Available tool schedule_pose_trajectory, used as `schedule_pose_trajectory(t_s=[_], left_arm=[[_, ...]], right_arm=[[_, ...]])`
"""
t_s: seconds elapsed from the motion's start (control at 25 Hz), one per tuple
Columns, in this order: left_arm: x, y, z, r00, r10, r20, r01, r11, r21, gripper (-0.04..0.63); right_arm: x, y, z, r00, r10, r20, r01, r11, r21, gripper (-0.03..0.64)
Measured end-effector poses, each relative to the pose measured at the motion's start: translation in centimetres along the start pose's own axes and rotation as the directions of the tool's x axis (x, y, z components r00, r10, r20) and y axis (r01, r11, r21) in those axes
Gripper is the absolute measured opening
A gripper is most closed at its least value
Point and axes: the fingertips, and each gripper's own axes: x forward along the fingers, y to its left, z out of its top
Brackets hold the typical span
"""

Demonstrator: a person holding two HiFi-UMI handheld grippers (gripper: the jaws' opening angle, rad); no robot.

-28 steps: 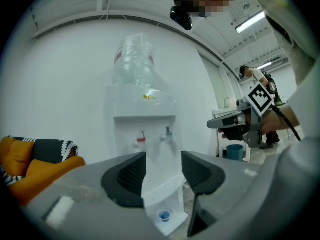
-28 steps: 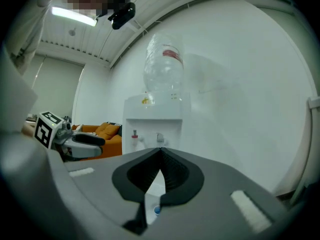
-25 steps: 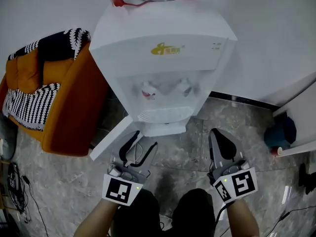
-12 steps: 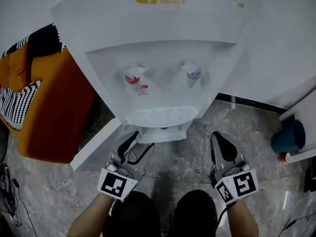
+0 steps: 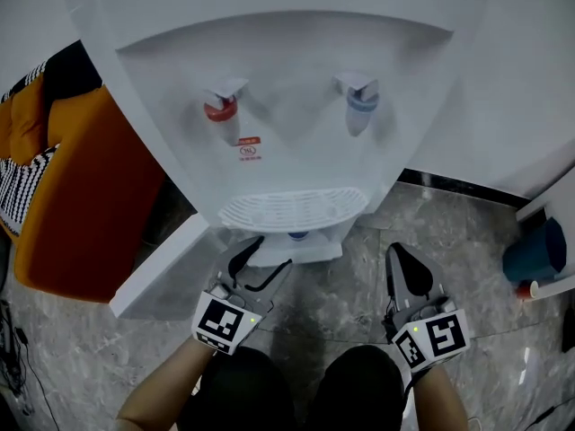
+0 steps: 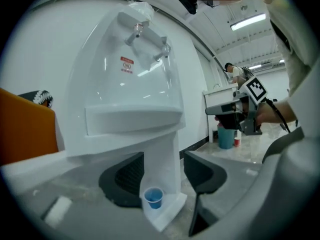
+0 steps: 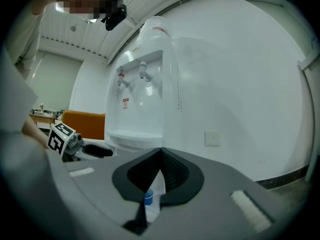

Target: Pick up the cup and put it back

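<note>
Nearest the camera, the person's knees showed dark between two forearms. The left gripper [image 5: 269,257] had its jaws apart and had just been opening; nothing was pressed between them, and its own view looked through the gap onto the blue cup [image 6: 153,198] a little way ahead. The right gripper [image 5: 402,254] hung over bare marble floor [image 5: 350,285], clenched on nothing, its pads meeting at the tips – only a sliver of the cup showed past them in its view.

The cup stood upright on the white base ledge [image 6: 167,211] at the foot of the water dispenser [image 5: 296,52], just in front of its narrow column. From the head view the slotted drip tray [image 5: 292,209] overhung it and hid most of it. A white panel [image 5: 157,281] jutted out low on the dispenser's left, beside the left gripper.

Above the tray sat a red tap [image 5: 220,108] and a blue tap [image 5: 362,97]. Farther off, an orange chair [image 5: 99,214] stood to the left – a blue bin [image 5: 536,250] to the right.
</note>
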Motion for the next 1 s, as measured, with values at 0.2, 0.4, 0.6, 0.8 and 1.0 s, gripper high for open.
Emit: schedule_pose_trajectory(t_s=[0.2, 0.4, 0.6, 0.8, 1.0], left_arm=[[3.9, -0.6, -2.7, 0.997, -0.078, 0.016, 0.078, 0.997, -0.003, 0.258], [7.9, 0.5, -5.5, 0.998, -0.063, 0.015, 0.063, 0.998, -0.011, 0.267], [11.5, 1.2, -9.1, 0.999, -0.025, -0.039, 0.027, 0.999, 0.029, 0.324], [13.7, 2.0, -12.4, 0.995, -0.007, -0.096, 0.006, 1.000, -0.014, 0.348], [14.9, 2.5, -15.7, 0.988, 0.005, -0.155, -0.018, 0.996, -0.083, 0.348]], right_arm=[[0.2, -1.1, -1.7, 1.000, -0.023, -0.014, 0.023, 1.000, -0.006, 0.003], [0.5, -2.3, -2.8, 0.997, -0.067, -0.024, 0.068, 0.998, 0.013, 0.003], [0.8, -2.7, -3.8, 0.996, -0.079, -0.034, 0.080, 0.997, 0.016, 0.003], [0.7, -2.7, -4.7, 0.994, -0.090, -0.055, 0.091, 0.996, 0.006, 0.003], [1.0, -2.6, -5.8, 0.993, -0.094, -0.073, 0.095, 0.995, 0.008, 0.003]])
